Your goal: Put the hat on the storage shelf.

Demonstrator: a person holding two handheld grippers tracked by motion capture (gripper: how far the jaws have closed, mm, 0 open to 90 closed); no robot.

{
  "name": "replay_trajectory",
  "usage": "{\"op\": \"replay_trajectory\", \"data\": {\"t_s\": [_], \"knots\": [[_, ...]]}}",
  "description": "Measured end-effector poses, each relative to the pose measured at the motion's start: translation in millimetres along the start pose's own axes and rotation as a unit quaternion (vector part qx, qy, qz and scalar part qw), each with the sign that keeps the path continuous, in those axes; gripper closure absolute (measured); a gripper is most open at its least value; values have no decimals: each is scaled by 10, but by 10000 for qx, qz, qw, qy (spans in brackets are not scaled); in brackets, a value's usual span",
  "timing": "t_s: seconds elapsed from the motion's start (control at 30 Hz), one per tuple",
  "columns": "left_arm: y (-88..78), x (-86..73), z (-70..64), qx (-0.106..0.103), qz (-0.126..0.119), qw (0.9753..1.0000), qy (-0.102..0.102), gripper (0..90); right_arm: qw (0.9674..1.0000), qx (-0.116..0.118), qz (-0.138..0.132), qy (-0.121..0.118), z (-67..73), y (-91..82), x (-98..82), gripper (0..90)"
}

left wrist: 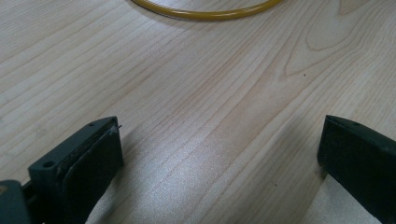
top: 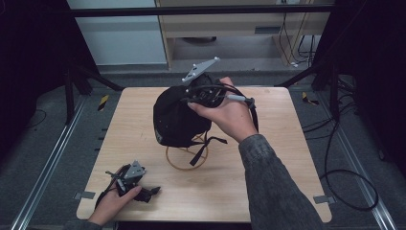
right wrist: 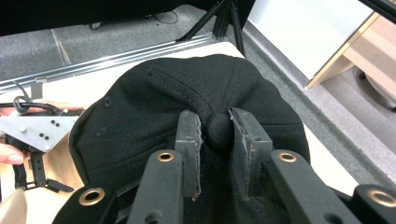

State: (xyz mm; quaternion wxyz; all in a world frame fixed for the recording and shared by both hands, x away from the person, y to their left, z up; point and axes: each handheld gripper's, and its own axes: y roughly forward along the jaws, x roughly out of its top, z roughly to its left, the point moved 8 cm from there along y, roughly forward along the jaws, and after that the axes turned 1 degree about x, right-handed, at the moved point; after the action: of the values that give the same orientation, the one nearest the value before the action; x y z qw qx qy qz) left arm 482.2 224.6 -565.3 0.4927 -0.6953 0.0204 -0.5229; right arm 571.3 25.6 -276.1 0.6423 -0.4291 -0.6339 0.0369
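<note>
Right gripper [right wrist: 215, 140] fingers clamped on the crown of the black cap [top: 174, 117], holding it over the yellow wire stand [top: 184, 160] mid-bench [top: 268, 191]. The ring base lies directly below the cap, so it looks like a straight lowering. Left gripper [left wrist: 219, 149] fingers wide apart, empty, resting at the near-left bench corner, well away from the stand.

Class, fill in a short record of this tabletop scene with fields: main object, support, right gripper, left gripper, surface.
Main object: black fabric cap, strap hanging below
Support: yellow wire ring stand under the cap
Right gripper: right gripper, jaws pinched on a fold of fabric at the cap's crown
Left gripper: left gripper, jaws apart with nothing between them, low over the near left corner
Surface: light wooden table
</note>
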Motion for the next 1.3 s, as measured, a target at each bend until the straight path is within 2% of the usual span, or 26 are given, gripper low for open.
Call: {"op": "replay_trajectory", "data": {"t_s": [0.5,1.3], "knots": [[0,0,0,-1,1,10000,0,0,9997,13,233,7,25,223,-79,735],[0,0,1,2,1,10000,1,0,9995,41,304,89,28,291,-172,711]]}}
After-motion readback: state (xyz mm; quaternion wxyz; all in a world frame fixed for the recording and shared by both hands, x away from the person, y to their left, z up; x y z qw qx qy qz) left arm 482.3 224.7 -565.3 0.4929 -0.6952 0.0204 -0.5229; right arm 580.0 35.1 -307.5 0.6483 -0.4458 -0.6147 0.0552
